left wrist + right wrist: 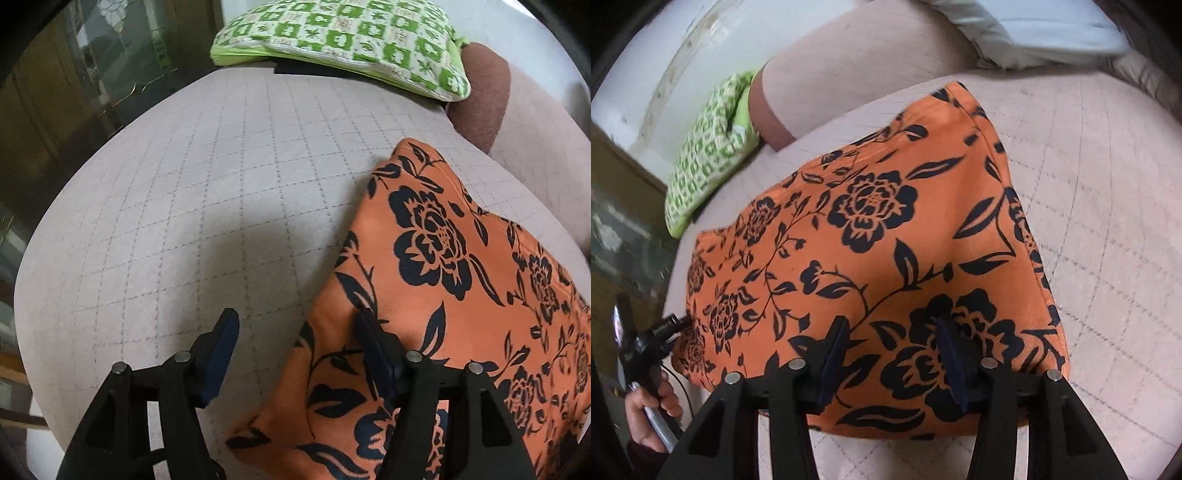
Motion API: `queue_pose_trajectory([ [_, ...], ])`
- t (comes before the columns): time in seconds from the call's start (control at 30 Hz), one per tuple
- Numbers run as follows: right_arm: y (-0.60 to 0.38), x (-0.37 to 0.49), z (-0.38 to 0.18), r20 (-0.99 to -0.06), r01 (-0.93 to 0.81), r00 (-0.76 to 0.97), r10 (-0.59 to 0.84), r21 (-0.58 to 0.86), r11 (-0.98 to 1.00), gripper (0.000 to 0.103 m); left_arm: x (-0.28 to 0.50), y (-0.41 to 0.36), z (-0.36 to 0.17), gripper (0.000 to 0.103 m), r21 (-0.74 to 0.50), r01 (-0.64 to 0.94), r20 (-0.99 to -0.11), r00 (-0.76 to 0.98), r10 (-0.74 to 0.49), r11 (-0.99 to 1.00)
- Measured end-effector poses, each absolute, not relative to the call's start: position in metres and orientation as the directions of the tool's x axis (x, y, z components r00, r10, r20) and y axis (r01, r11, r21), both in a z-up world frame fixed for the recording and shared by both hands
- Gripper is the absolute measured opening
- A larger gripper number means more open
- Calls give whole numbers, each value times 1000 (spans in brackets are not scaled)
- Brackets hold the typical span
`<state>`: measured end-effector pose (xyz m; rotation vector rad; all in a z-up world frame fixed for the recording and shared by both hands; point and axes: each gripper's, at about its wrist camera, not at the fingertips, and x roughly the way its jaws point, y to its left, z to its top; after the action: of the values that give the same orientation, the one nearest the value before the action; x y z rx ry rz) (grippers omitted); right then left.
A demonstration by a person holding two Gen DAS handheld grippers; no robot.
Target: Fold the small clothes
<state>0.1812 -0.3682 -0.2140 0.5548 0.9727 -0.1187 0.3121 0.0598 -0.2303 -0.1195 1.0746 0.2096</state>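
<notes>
An orange garment with black flowers (443, 280) lies folded flat on the quilted beige surface (207, 192). It also shows in the right wrist view (871, 243). My left gripper (295, 325) is open over the garment's left edge; its right finger (373, 347) is over the cloth, its left finger (221, 347) over bare surface. My right gripper (892, 332) is open above the garment's near edge and holds nothing. The left gripper (674, 325) and the hand holding it show at the garment's left edge in the right wrist view.
A green and white patterned cushion (343, 40) lies at the far end, also seen in the right wrist view (709, 147). A brown-trimmed bolster (480, 96) sits beside it. A pale pillow (1034, 33) lies at the back. The surface drops off at the left edge (74, 177).
</notes>
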Motion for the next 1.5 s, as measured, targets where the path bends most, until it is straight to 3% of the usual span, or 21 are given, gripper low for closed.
queue_pose_trajectory([
  [0.1,-368,177,-198,-731,267,651,206,475,839,54,303,58,-214,67,-11,-213,-856,507,101,977],
  [0.23,-348,180,-200,-701,191,639,315,542,819,54,291,39,-198,67,9,-136,-832,549,83,991],
  [0.4,-287,189,-203,-738,45,577,351,457,888,54,274,13,-200,67,56,-57,-844,531,78,997],
  [0.5,-266,191,-231,-830,66,481,284,357,932,55,277,10,-221,67,110,-33,-888,445,113,993],
  [0.6,-265,185,-229,-821,61,498,280,356,933,55,276,25,-228,67,39,-59,-911,409,60,997],
  [0.67,-274,177,-222,-791,82,516,329,428,900,55,268,35,-213,67,6,-74,-896,442,38,997],
  [0.83,-289,160,-203,-704,79,610,364,511,856,55,247,91,-200,67,-62,-239,-887,459,56,969],
  [1.0,-286,154,-191,-652,81,657,379,560,824,55,208,141,-218,67,-260,-368,-902,423,-88,893],
  [1.23,-268,159,-194,-638,85,657,401,591,802,55,186,128,-229,64,-418,-353,-872,415,-260,837],
  [1.37,-260,165,-199,-652,81,647,394,573,815,55,189,115,-234,69,-442,-349,-861,424,-281,826],
  [1.5,-259,174,-201,-654,85,638,406,584,807,55,201,110,-238,91,-494,-361,-822,489,-290,791],
])
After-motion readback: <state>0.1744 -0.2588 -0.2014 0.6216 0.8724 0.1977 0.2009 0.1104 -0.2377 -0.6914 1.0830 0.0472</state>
